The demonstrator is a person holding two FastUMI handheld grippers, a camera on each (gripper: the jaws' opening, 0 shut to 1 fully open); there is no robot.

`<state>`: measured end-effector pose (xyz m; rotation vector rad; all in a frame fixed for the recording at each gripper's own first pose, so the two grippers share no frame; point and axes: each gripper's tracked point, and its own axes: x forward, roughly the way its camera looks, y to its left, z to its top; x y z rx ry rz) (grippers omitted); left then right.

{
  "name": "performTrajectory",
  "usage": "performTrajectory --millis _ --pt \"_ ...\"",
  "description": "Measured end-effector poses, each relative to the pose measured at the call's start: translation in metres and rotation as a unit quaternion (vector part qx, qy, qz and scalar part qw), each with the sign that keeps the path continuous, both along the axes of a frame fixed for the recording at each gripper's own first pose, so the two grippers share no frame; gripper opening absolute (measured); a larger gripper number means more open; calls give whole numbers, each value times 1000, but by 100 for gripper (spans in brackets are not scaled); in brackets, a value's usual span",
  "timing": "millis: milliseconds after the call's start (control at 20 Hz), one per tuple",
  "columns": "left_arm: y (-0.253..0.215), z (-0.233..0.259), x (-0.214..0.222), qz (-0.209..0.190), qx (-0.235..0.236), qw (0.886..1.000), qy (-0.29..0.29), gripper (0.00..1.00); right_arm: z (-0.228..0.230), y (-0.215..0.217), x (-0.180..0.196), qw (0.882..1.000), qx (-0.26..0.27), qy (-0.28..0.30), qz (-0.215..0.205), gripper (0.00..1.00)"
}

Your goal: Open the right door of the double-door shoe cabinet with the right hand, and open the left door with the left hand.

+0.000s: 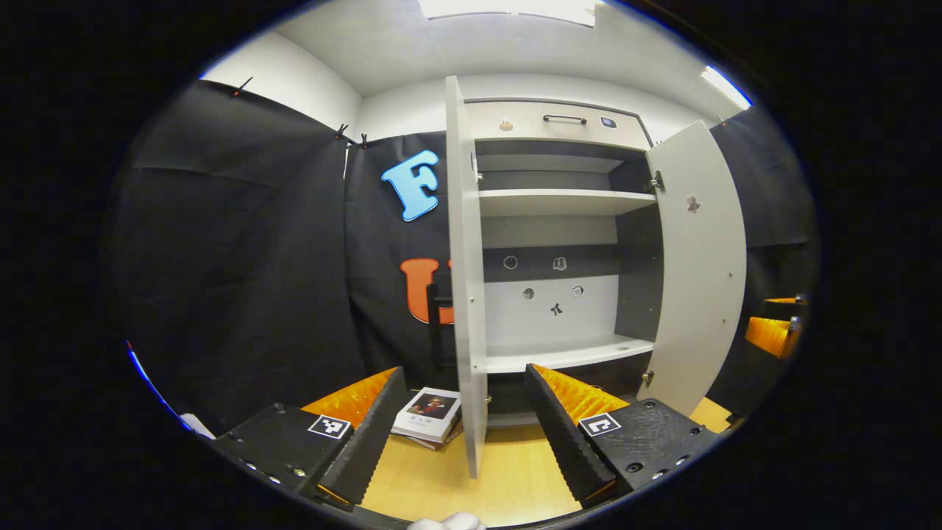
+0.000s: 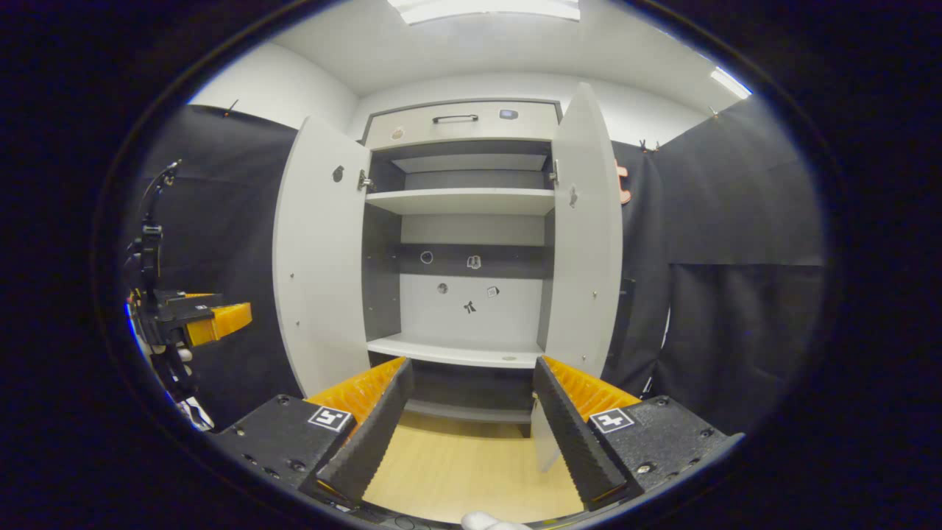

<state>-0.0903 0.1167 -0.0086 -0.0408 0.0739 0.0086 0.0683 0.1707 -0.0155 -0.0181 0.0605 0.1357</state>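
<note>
Both doors of the shoe cabinet (image 2: pixel 464 243) stand swung out: left door (image 2: pixel 320 254) at 9 o'clock, right door (image 2: pixel 585 235) at 3. Left claw (image 1: pixel 460 423) and right claw (image 2: pixel 467 412) gape, released (a book (image 1: pixel 428 414) lies on the floor).

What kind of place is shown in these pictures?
Probably a staged recording booth, not a home: black cloth covers the walls, a shoe cabinet stands open with bare shelves, and ceiling light panels shine above.
</note>
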Motion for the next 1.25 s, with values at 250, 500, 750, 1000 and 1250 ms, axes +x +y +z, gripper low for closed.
performTrajectory --millis 250,500,750,1000,1250 --pt "-33 15 -15 -6 11 1000 -9 97 6 -29 0 1000 7 0 -28 100" --pt "-64 13 -23 -3 10 1000 -6 96 6 -59 -1 999 10 3 -38 100" --pt "-87 7 -22 -5 11 1000 -1 97 5 -79 0 999 4 4 -43 100" --pt "-93 6 -20 -8 13 1000 4 97 6 -84 2 999 5 0 -45 100" --pt "-94 9 -20 -14 16 1000 1 97 7 -84 2 999 9 -3 -50 100"
